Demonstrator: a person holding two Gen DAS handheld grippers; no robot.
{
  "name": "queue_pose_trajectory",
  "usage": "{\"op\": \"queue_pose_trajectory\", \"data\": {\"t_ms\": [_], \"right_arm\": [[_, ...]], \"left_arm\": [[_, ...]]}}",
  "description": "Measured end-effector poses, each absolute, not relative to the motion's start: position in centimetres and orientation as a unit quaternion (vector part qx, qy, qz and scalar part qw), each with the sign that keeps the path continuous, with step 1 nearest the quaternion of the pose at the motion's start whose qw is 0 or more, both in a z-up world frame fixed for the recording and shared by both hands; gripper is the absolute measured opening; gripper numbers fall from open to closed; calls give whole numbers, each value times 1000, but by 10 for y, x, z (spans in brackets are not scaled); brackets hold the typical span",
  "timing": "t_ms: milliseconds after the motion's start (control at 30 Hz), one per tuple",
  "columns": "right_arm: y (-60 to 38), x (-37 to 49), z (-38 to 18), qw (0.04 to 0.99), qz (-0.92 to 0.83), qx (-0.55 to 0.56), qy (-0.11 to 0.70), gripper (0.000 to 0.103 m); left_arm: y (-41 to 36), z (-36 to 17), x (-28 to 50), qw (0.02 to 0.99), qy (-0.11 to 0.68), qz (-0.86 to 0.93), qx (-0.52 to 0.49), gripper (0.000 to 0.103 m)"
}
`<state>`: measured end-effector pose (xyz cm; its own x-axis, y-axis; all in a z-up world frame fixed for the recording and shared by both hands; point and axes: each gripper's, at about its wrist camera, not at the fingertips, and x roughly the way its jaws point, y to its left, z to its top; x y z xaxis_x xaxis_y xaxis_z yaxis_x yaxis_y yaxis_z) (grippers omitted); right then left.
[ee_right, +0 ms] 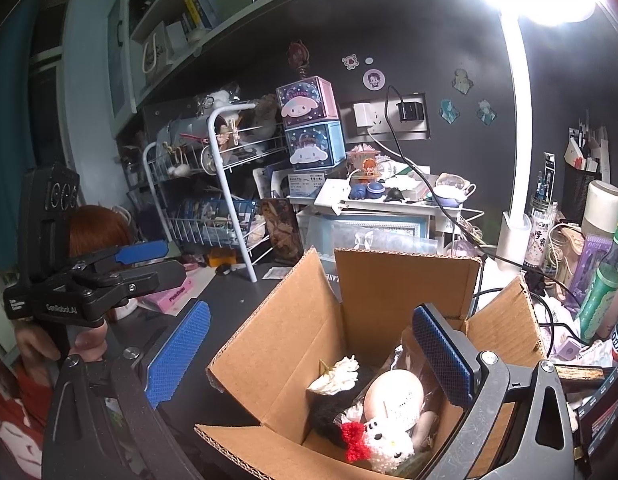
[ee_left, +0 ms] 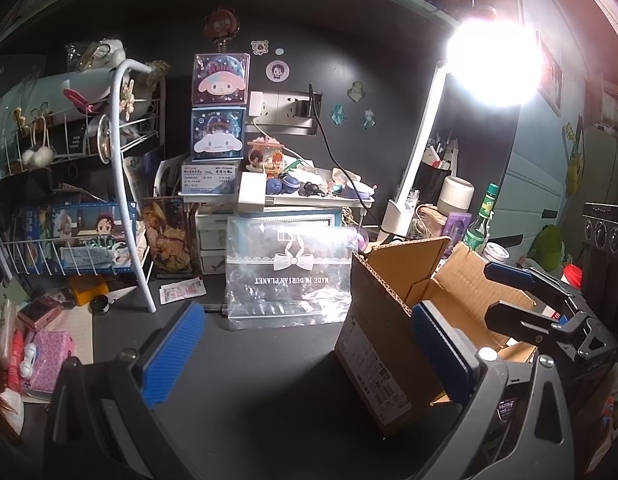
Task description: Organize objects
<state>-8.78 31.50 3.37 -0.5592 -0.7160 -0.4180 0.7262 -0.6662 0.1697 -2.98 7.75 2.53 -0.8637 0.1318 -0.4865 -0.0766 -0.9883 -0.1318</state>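
Observation:
An open cardboard box (ee_right: 373, 292) stands on the dark desk; it also shows in the left wrist view (ee_left: 389, 320). Inside lie a white crochet cat with a red bow (ee_right: 385, 444), a cream egg-shaped object (ee_right: 393, 396) and a dark item with white fluff (ee_right: 333, 384). My right gripper (ee_right: 309, 356) is open and empty above the box, its right finger inside the box. My left gripper (ee_left: 309, 352) is open and empty over the desk, left of the box. A clear plastic bag with a white bow print (ee_left: 289, 272) stands behind it.
A white wire rack (ee_left: 69, 200) with cards and trinkets stands at the left. Stacked character boxes (ee_left: 219, 104), a cluttered white shelf (ee_left: 321, 196), a lit desk lamp (ee_left: 413, 168), bottles (ee_left: 481, 220) and cables crowd the back. Pink boxes (ee_left: 41, 344) lie at the left edge.

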Motion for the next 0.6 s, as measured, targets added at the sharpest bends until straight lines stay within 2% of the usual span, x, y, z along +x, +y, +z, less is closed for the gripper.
{"op": "queue_pose_trajectory", "data": {"t_ms": [600], "right_arm": [[313,-87,33,407,-883,234,13,102]], "left_arm": [[73,24,-33,52,-52,964,-255,102]]}}
